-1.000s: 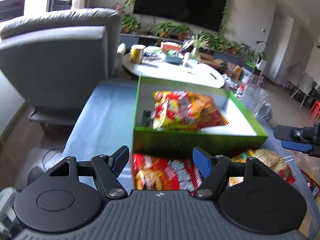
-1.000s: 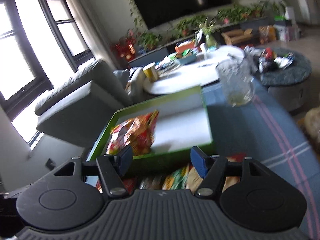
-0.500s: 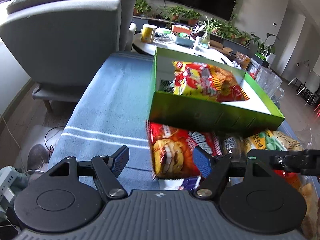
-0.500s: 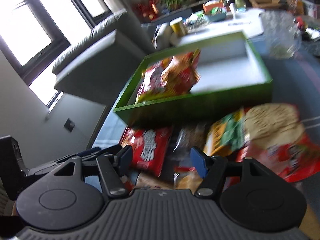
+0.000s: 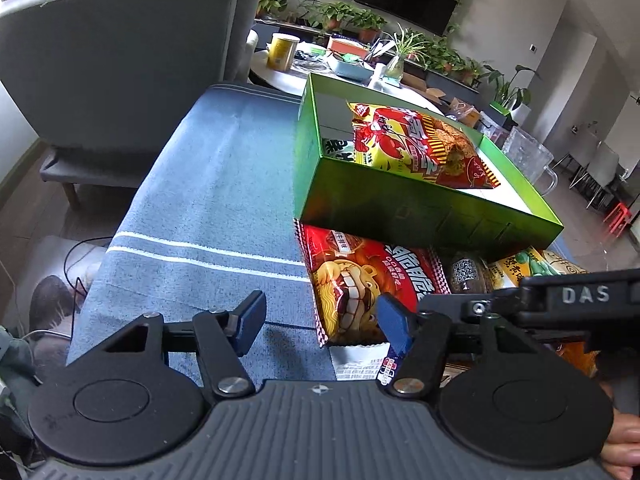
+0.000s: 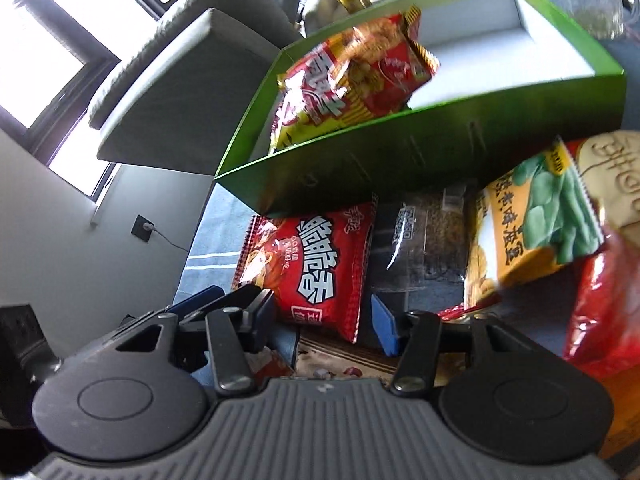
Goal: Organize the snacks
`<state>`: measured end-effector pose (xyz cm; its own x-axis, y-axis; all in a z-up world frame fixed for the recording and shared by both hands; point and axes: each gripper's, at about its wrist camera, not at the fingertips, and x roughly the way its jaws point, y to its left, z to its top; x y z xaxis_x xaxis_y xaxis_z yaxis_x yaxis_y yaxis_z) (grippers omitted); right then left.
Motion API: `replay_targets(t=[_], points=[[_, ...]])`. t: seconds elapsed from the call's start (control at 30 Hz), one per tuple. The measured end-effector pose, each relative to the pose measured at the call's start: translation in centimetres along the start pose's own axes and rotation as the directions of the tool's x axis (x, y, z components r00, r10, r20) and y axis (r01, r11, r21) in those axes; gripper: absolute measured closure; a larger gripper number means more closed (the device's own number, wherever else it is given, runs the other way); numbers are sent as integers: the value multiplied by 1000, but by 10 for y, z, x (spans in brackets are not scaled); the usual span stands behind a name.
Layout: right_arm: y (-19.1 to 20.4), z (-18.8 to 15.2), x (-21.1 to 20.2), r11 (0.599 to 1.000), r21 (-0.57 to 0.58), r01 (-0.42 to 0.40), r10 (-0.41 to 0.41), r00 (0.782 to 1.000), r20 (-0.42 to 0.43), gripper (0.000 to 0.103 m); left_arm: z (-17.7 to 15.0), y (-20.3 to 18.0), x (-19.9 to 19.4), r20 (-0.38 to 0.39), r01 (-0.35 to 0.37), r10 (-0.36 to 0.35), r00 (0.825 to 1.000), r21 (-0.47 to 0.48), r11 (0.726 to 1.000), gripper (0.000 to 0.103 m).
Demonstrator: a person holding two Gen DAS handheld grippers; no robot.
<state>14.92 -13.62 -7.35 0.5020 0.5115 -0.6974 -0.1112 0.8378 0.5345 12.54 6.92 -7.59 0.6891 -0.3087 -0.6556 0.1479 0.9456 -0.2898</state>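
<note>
While both grippers hover over the snack pile, neither holds anything.
Left gripper (image 5: pixel 322 326), its jaws just narrowed but apart, points at the red noodle packet (image 5: pixel 356 284) lying on the blue cloth (image 5: pixel 208 200) just near of the green box (image 5: pixel 400 204); right gripper (image 6: pixel 324 320) stands wide over the same packet. One yellow-red bag (image 5: pixel 420 144) sits inside the box; what looks like a pea-snack bag (image 6: pixel 532 220) lies to the right.
</note>
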Motion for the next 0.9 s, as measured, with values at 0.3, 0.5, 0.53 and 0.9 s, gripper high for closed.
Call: replay_targets(t=[0.3, 0.5, 0.53, 0.9], points=[[7, 6, 12, 999, 22, 32, -32, 999, 13, 24, 2, 4, 9, 3, 49, -49, 999, -12, 999, 52], [11, 3, 11, 999, -5, 34, -34, 999, 32, 28, 1, -2, -2, 6, 75, -75, 997, 4, 997, 64], [12, 1, 8, 1000, -8, 30, -29, 999, 36, 28, 1, -3, -4, 12, 75, -75, 997, 4, 997, 64], [29, -1, -35, 997, -74, 1, 11, 986, 167, 28, 16, -31, -41, 106, 107, -114, 988, 73, 992, 65]])
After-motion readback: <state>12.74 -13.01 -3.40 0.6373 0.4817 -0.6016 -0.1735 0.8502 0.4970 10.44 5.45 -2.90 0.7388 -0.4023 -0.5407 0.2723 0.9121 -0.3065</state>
